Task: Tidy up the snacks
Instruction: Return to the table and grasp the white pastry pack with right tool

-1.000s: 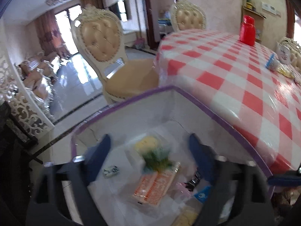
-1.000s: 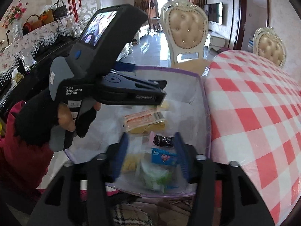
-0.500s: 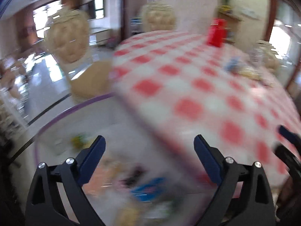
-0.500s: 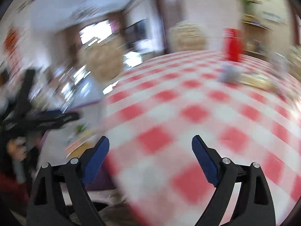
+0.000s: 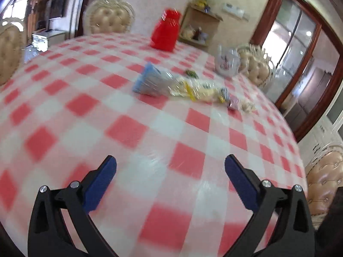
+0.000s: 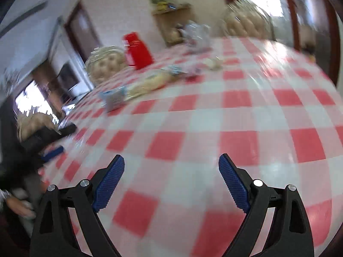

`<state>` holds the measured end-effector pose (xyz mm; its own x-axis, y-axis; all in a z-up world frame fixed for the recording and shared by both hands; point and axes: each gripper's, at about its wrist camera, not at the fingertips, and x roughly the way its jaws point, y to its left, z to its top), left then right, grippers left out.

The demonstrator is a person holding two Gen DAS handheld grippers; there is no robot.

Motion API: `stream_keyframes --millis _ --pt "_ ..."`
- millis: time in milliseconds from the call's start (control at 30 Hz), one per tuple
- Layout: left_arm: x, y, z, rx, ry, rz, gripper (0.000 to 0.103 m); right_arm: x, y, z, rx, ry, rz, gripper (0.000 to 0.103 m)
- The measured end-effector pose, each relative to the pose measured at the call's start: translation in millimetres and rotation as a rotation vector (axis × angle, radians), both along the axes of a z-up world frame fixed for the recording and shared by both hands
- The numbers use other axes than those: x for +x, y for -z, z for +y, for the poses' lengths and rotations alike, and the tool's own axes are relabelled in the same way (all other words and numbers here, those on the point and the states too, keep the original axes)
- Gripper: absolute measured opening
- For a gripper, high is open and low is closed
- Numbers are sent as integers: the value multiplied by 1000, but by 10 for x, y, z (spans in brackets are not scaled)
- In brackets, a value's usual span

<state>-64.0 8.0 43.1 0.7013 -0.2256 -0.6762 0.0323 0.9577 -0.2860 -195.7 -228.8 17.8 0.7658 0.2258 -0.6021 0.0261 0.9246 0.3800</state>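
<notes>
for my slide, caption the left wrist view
Left tongs opening, empty, above the checked tablecloth, facing scattered snack packets.

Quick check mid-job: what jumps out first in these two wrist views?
The red-and-white checked tablecloth fills both views. A red container stands at its far side, with a blurred row of snack packets lying nearer. Both the left gripper and right gripper are empty.

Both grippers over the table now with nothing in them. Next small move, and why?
Probably carry the left gripper forward to the blue snack bag, the nearest of the loose packets lying mid-table on the checked tablecloth. Its jaws are opening with nothing between them. The right gripper is open and empty too, with bare cloth under both, so neither is close enough to grasp yet.
</notes>
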Motion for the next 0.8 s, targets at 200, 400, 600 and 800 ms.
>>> stream_keyframes --millis 200,400,600,800 --pt "744 211 -234 8 -36 -13 101 643 -72 -503 -83 121 14 87" --pt "899 247 -179 -54 -12 -40 101 1618 -74 -912 -89 226 36 87" --pt "914 245 -145 -129 36 -61 101 2519 68 -925 -197 191 74 87" --pt "937 234 -134 -147 34 -70 101 3249 154 -801 -433 91 155 87"
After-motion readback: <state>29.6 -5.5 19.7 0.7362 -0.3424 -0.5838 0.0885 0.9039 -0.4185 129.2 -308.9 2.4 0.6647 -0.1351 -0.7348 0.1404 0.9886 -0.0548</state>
